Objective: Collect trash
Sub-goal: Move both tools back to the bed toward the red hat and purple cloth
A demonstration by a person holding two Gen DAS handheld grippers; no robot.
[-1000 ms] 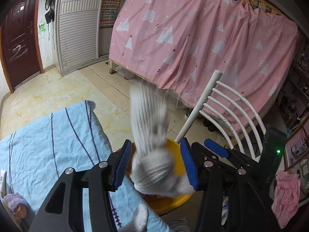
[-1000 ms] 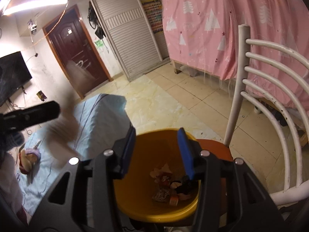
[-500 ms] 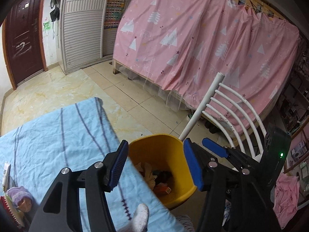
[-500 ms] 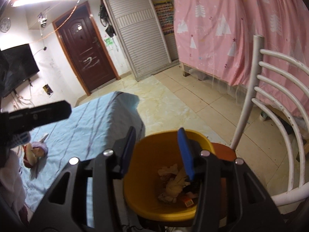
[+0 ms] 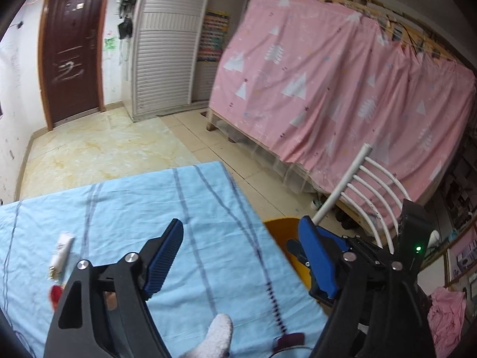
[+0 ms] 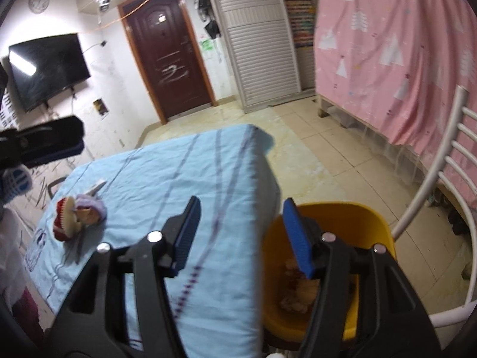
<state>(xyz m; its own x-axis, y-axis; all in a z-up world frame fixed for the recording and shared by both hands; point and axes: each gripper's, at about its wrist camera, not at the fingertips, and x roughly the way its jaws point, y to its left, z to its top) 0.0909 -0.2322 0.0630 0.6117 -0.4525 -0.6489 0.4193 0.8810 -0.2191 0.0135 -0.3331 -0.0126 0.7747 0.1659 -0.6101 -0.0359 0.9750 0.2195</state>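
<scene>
Left wrist view: left gripper (image 5: 240, 256) wide, empty, over blue cloth (image 5: 134, 208).
Right gripper (image 6: 241, 232): wide, empty.
Trash: tube (image 5: 61, 249), wrapper pile (image 6: 77, 213) on cloth; yellow bin (image 6: 366, 220) beside table.
Next: approach low, close on tube's middle.
Change: white glove gone from jaws since a second ago.

Left gripper (image 5: 240, 253) and right gripper (image 6: 243, 234) both hold their blue-padded fingers (image 6: 186, 234) spread wide apart, gripping nothing.
</scene>
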